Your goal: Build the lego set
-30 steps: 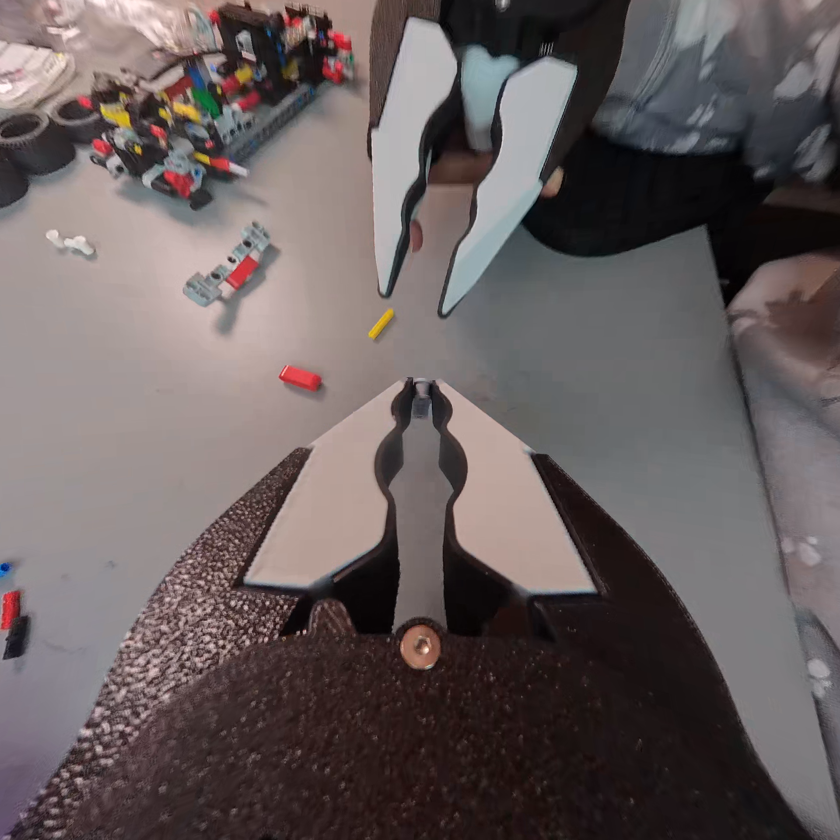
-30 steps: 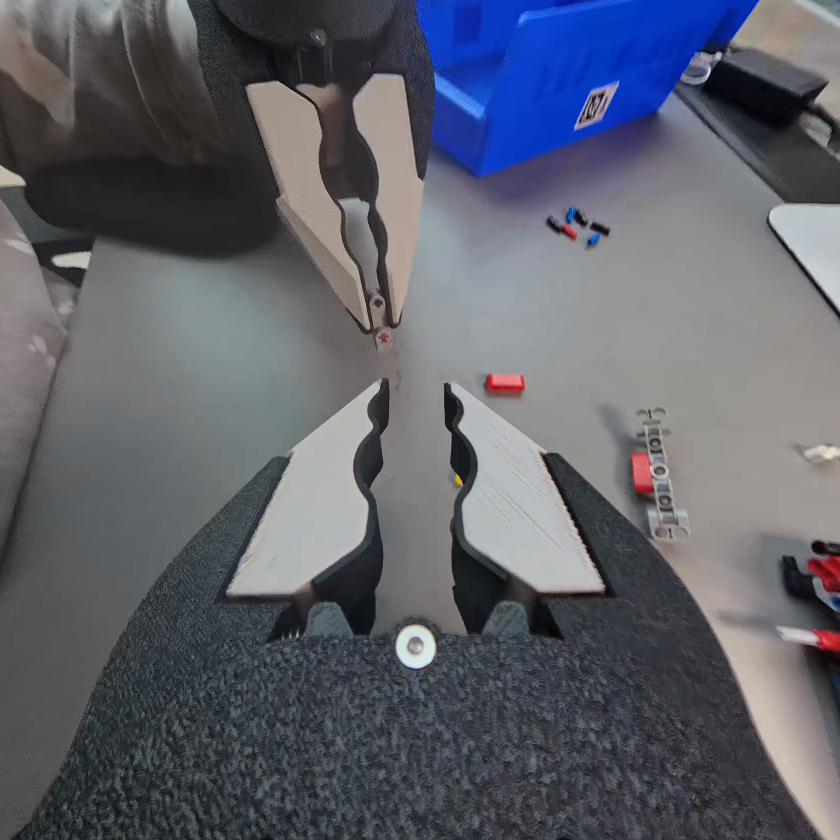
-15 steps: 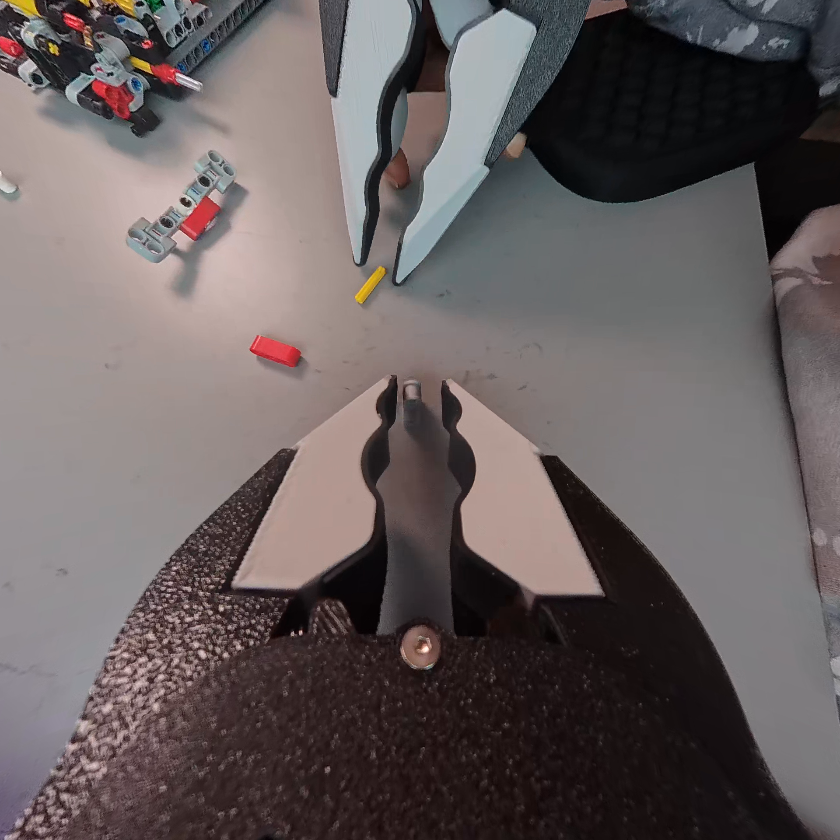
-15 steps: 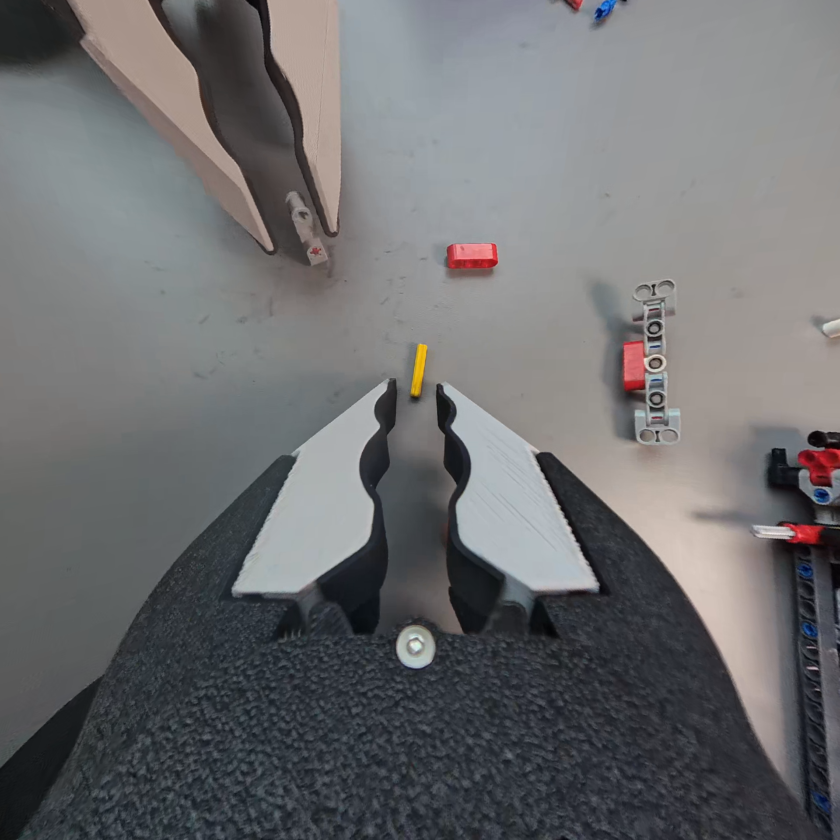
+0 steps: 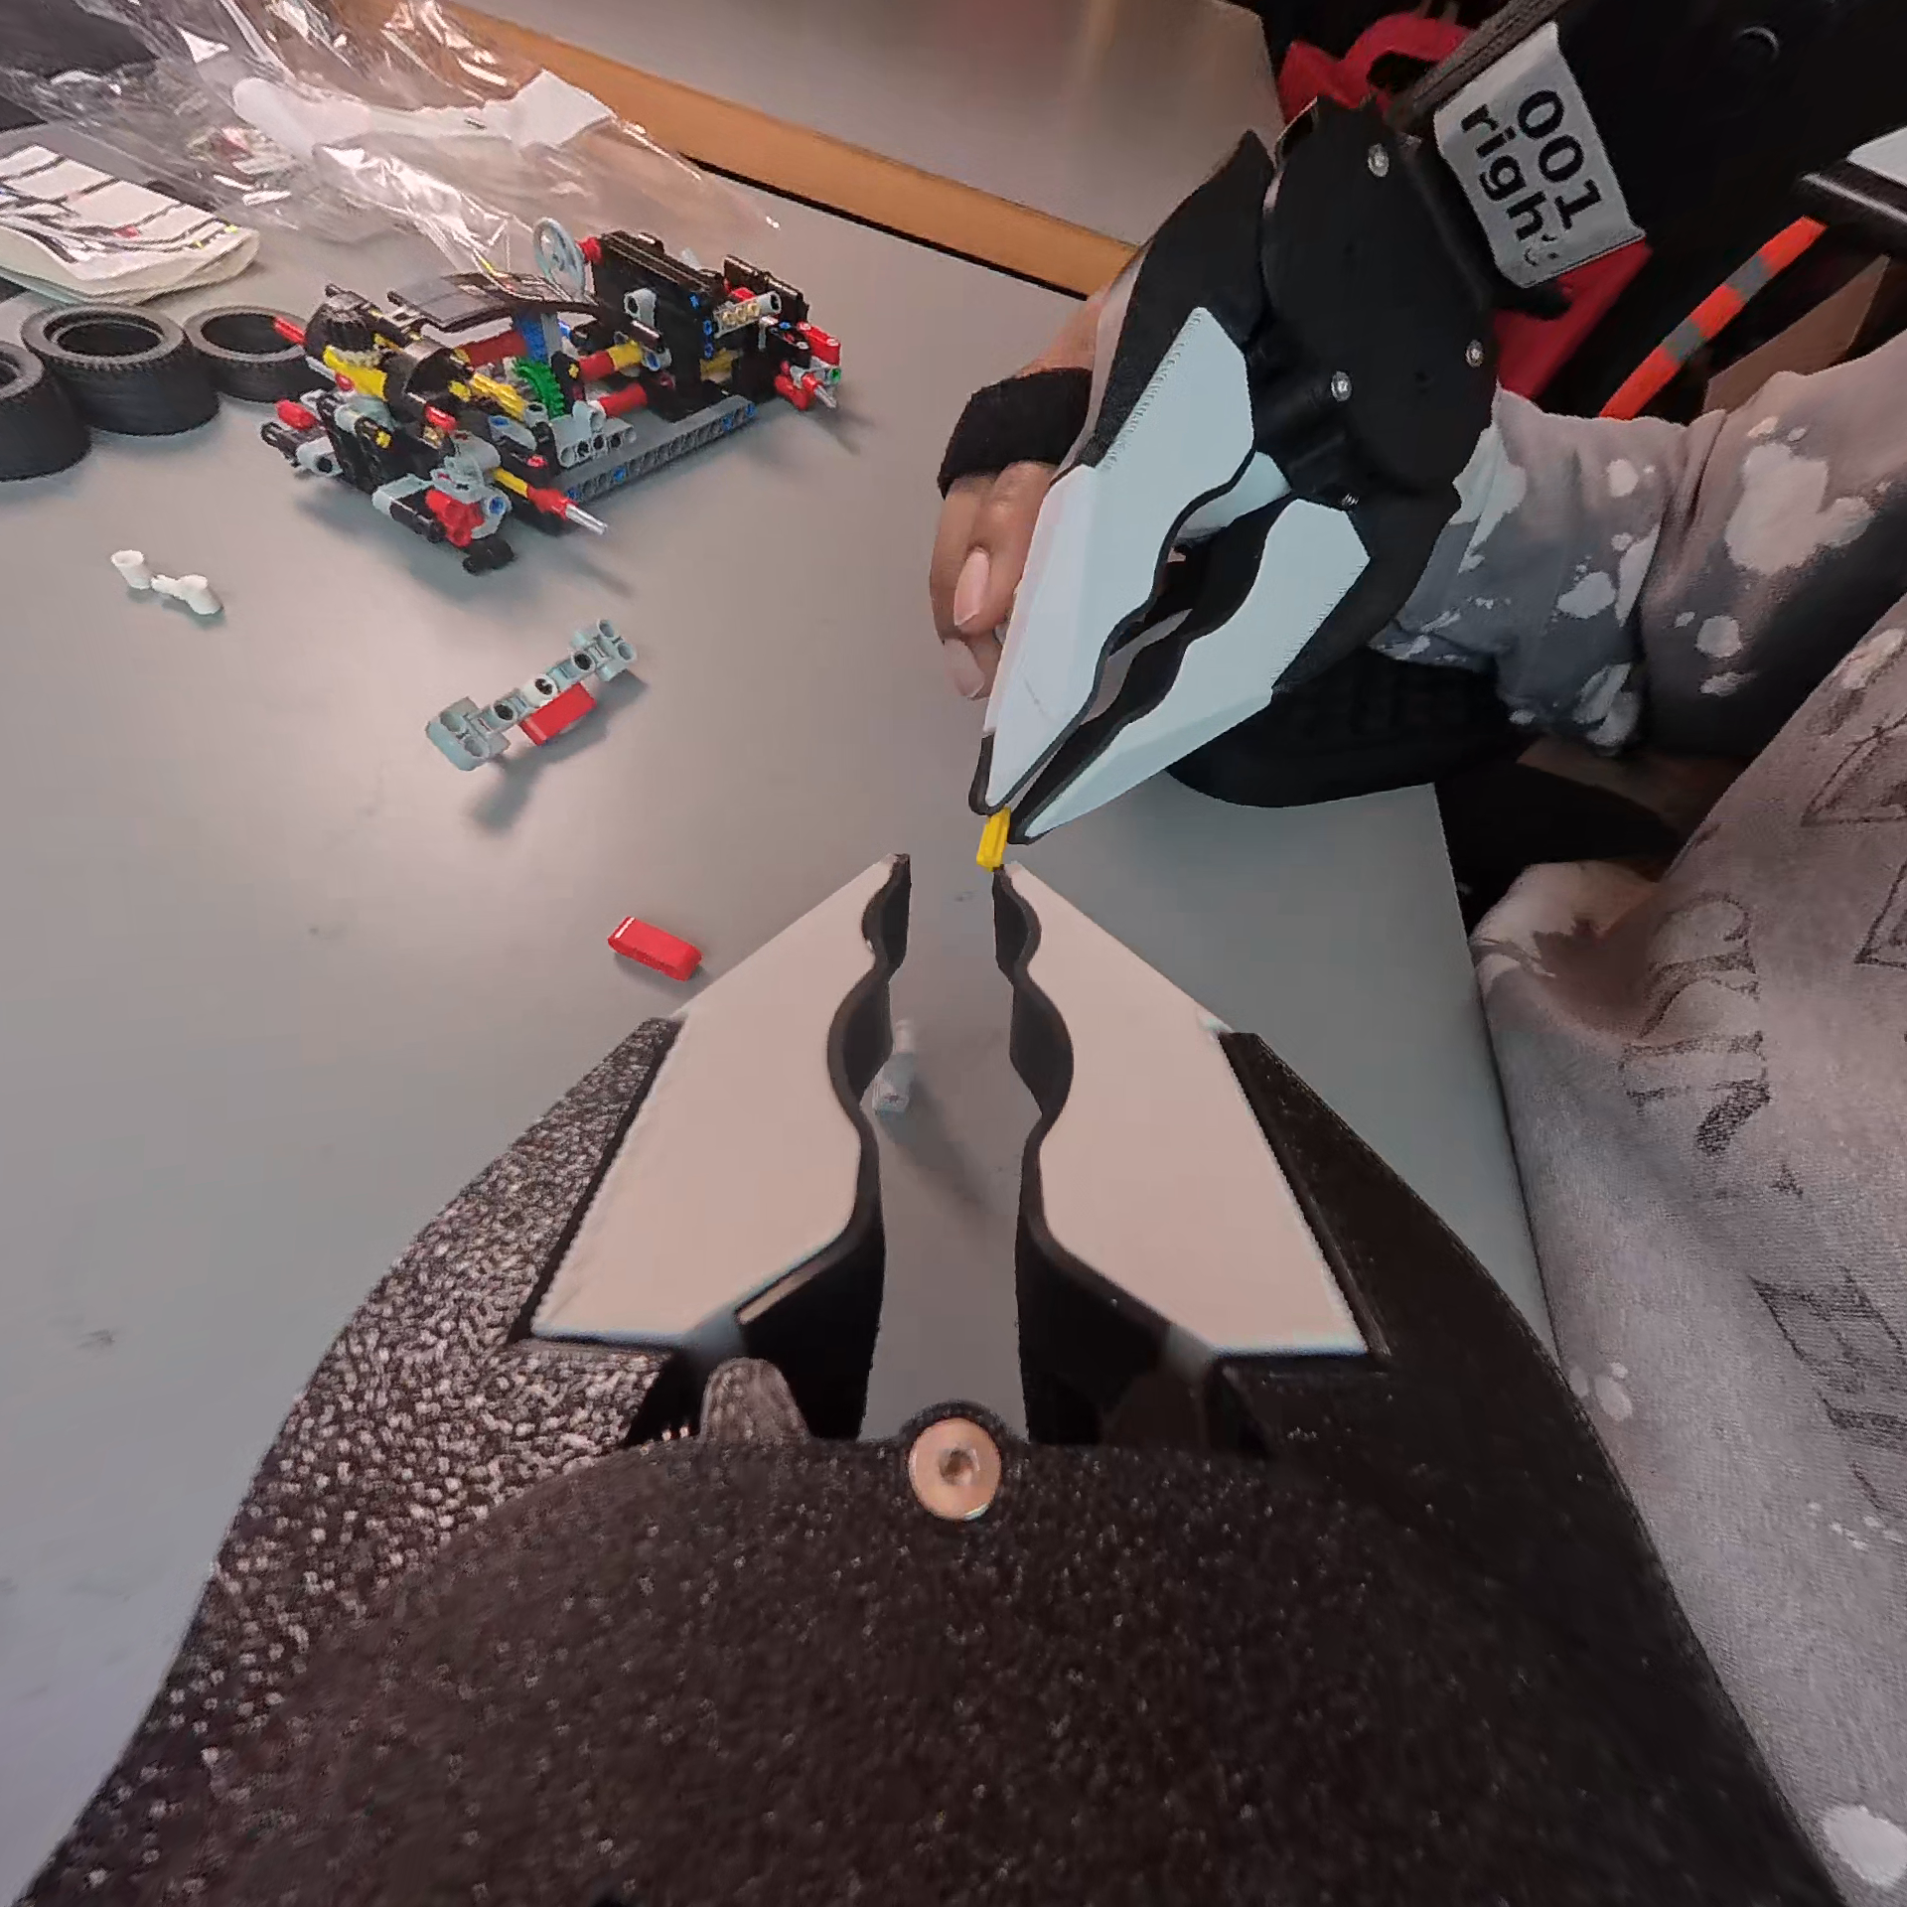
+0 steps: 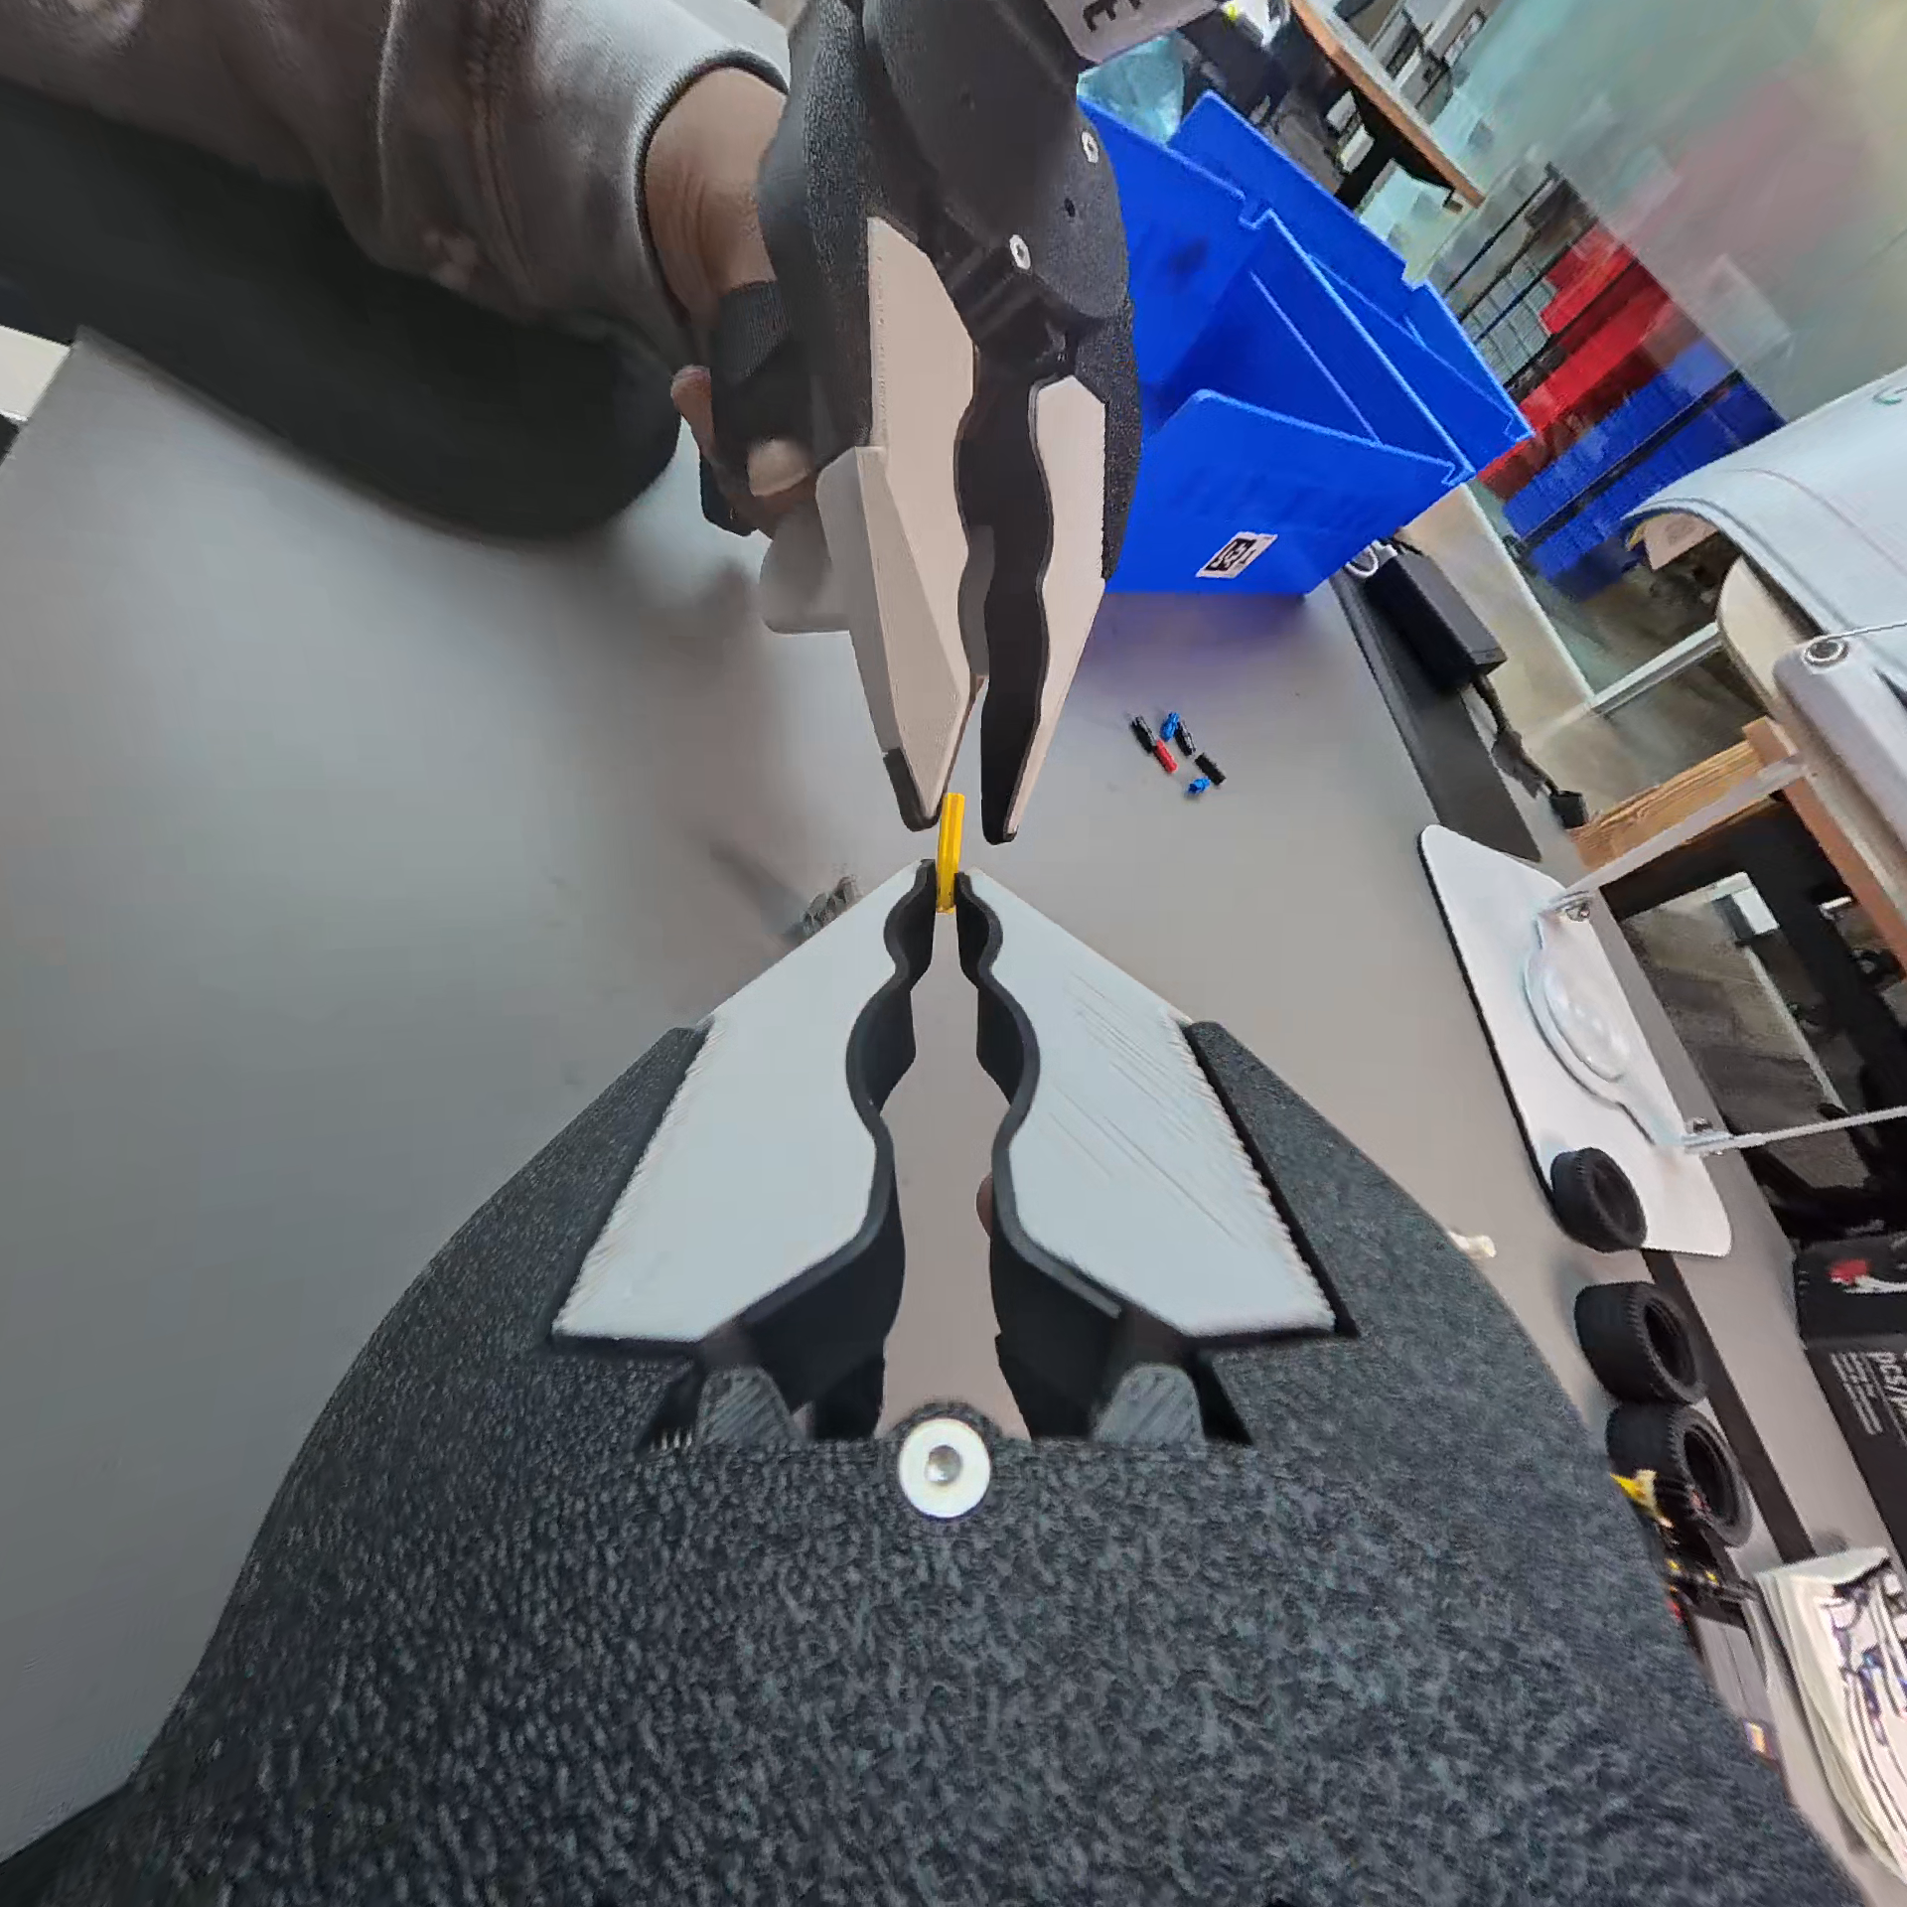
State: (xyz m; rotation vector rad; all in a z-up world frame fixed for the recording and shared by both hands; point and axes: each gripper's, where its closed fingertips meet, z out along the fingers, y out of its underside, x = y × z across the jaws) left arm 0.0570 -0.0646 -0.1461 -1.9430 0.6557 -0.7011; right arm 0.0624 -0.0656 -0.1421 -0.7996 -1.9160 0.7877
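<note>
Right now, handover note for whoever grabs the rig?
Right gripper: shut on the yellow pin, held above the table.
Left gripper: open, empty, its tips close to the pin.
Small grey connector lies on the table under the left jaws.
Red piece and grey bracket lie loose; car chassis partly built, tyres off.
Left: fit pin, finish build.

A grey label (image 5: 1532, 196) with black printed characters sits on the black body of the right gripper (image 5: 999, 810). A similar label (image 6: 1125, 12) on the left gripper (image 6: 947, 820) is cut off by the top edge (only a sliver shows, unreadable). A white sticker (image 6: 1235, 554) with a black code mark is on the front wall of the blue bin (image 6: 1290, 485). Printed sheets (image 5: 114, 227) lie beside the tyres, too small to read. A black booklet (image 6: 1870, 1388) carries white print.
</note>
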